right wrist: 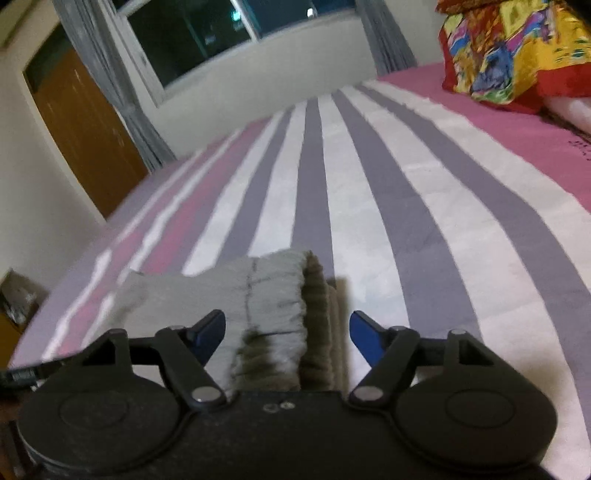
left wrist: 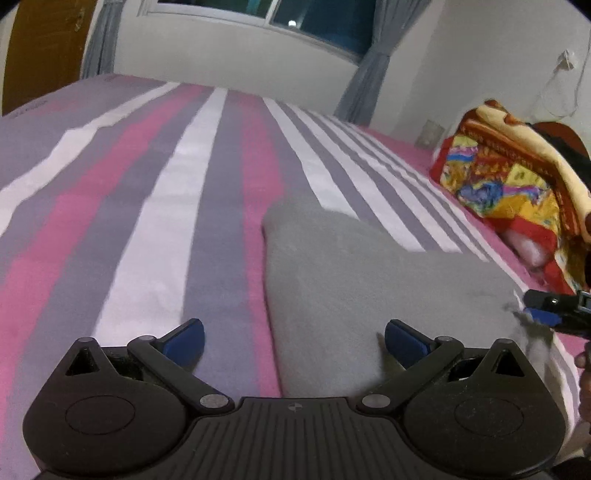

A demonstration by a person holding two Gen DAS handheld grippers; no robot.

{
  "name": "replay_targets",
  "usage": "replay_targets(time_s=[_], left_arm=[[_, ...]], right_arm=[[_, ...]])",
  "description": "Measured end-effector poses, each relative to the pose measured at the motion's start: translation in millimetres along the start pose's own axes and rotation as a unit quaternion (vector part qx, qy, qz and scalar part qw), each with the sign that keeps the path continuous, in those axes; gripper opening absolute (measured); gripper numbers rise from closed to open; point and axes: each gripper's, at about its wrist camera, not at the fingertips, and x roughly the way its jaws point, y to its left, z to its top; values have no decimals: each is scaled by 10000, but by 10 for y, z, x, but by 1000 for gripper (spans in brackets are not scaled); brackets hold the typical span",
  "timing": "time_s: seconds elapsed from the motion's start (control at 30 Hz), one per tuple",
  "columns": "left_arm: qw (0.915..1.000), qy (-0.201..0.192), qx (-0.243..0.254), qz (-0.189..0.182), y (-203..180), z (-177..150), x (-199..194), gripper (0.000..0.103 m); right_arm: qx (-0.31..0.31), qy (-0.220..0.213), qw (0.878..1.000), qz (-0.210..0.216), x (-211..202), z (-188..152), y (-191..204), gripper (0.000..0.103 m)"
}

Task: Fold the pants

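Note:
Grey pants (left wrist: pixel 354 280) lie on a striped pink, grey and white bedsheet (left wrist: pixel 155 206). My left gripper (left wrist: pixel 294 338) is open, low over the bed, with its right finger above the pants' left edge. My right gripper (right wrist: pixel 288 332) is open, and the ribbed elastic waistband of the pants (right wrist: pixel 280 295) sits between its fingers. The right gripper also shows in the left wrist view (left wrist: pixel 546 310), at the right edge of the pants.
A colourful folded blanket (left wrist: pixel 517 173) lies at the right side of the bed, also in the right wrist view (right wrist: pixel 513 48). A window with grey curtains (right wrist: pixel 221 33) and a wooden door (right wrist: pixel 85 129) stand beyond the bed.

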Motion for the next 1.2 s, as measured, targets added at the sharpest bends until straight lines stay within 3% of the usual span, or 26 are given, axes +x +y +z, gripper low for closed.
replay_targets(time_s=[0.03, 0.1, 0.5, 0.6, 0.67, 0.77, 0.9, 1.0, 1.07, 1.2], left_arm=[[9998, 119, 91, 99, -28, -43, 0, 103], [9997, 151, 106, 151, -31, -125, 28, 103], [9997, 180, 144, 38, -23, -163, -58, 103], [9991, 311, 120, -270, 53, -132, -50, 103], [9960, 475, 37, -754, 164, -82, -34, 103], [9805, 808, -450, -1733, 419, 3, 41, 103], [9536, 1210, -981, -2576, 713, 108, 275, 97], [9354, 1395, -1154, -3038, 817, 134, 512, 76], [9248, 1529, -1228, -3262, 817, 101, 700, 45], [9038, 1525, -1417, -3740, 770, -24, 968, 32]], right_arm=[[-52, 87, 9999, -37, -3, -47, -11, 74], [-276, 761, 9958, -425, 192, -142, 0, 77], [342, 709, 9968, -124, 72, -207, -161, 81], [754, 967, 9922, 235, 94, -207, -286, 82], [1066, 1068, 9867, 602, 86, -184, -418, 82], [1689, 1344, 9661, 1420, 140, -166, -678, 83], [2234, 1547, 9424, 1951, 259, -150, -971, 83], [2274, 1775, 9276, 2374, 447, -120, -1008, 83], [2045, 1997, 9216, 2627, 616, -95, -940, 81], [1533, 2169, 9194, 2900, 925, -91, -799, 52]])
